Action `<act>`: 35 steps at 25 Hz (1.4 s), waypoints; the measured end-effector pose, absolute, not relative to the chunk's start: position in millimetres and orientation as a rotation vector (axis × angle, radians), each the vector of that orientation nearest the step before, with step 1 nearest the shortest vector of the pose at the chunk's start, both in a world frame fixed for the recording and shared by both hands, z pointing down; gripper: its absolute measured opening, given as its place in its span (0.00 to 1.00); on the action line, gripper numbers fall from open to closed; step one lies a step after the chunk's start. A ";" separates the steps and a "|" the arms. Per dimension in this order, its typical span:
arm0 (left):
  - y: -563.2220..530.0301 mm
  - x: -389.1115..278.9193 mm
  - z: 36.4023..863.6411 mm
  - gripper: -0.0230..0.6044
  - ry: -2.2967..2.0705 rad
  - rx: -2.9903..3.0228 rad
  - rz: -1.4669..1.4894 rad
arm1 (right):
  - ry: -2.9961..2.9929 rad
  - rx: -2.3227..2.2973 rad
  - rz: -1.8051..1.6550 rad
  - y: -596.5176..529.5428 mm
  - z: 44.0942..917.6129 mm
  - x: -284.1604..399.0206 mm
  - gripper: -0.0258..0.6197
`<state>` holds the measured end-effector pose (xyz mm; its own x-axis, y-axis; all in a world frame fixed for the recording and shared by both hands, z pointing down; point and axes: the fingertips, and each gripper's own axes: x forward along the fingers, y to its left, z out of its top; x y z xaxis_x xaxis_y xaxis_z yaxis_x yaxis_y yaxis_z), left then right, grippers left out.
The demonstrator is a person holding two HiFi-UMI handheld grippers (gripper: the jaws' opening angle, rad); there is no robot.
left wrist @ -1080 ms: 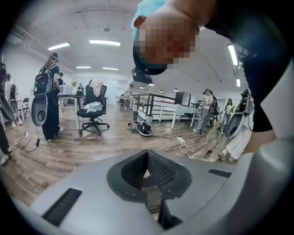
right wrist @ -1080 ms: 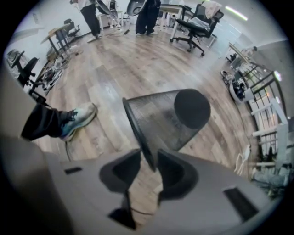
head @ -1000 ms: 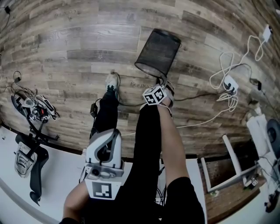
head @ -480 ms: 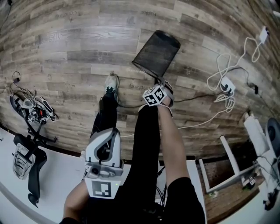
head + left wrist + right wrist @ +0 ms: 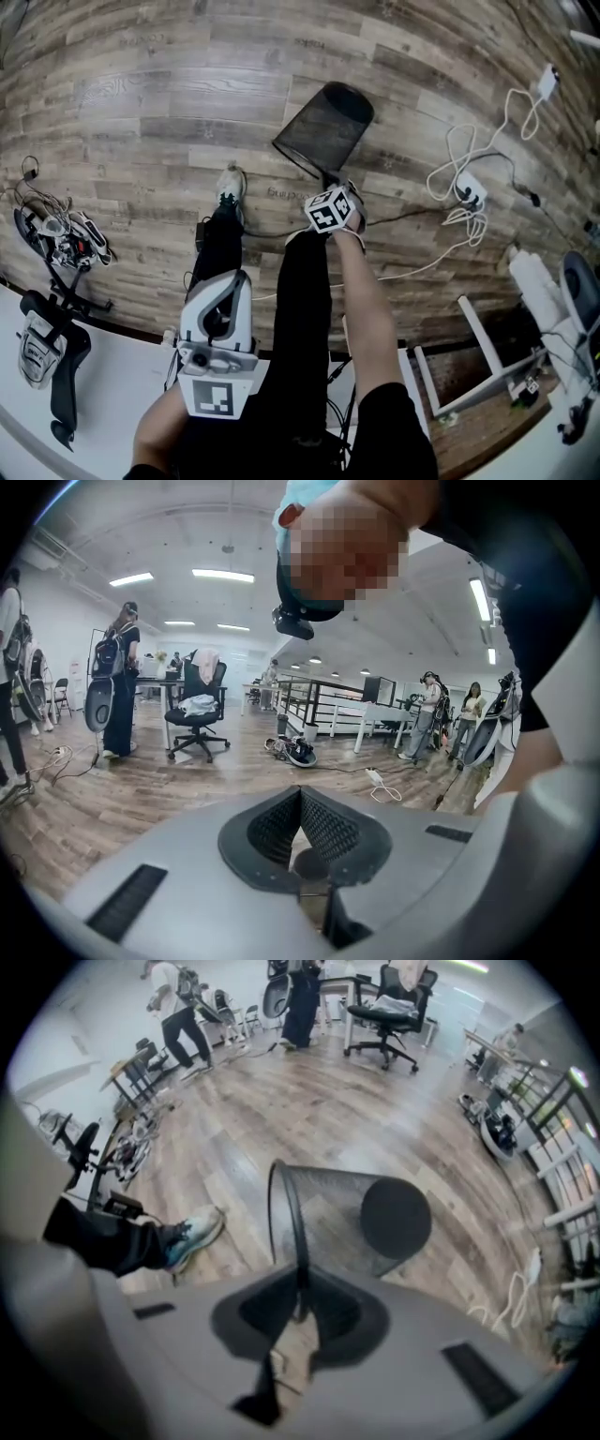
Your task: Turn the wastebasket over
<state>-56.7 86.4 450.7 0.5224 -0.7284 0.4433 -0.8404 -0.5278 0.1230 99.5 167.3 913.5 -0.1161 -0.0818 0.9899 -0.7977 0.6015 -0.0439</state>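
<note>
**Head view.** Black wire-mesh wastebasket: tilted on its side on the wood-plank floor, solid base far from the person, open rim nearest. Faint print on the planks beside it, too blurred to read. Right gripper at the wastebasket's near rim, its fingers hidden under the marker cube. Left gripper well apart from the wastebasket.

**Left gripper view.** Fingers pressed together, nothing between them.

**Right gripper view.** Fingers have just been closing and stand narrow, pinching the wastebasket's rim wire.

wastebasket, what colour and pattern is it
Black see-through mesh wastebasket, clearest in the right gripper view.
</note>
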 end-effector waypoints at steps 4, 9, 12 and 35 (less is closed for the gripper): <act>82.1 -59.6 450.1 0.09 -1.317 2.436 0.487 | -1.590 0.827 0.819 155.9 902.5 109.9 0.13; 79.8 -62.8 460.8 0.09 -1.326 2.422 0.511 | -1.606 0.874 0.905 145.3 894.6 112.5 0.13; 81.6 -64.9 469.4 0.09 -1.316 2.410 0.528 | -1.622 0.882 0.940 143.7 891.7 109.2 0.13; 120.0 -84.6 641.3 0.34 -1.056 1.895 0.538 | -1.607 0.942 1.331 179.7 841.5 95.4 0.12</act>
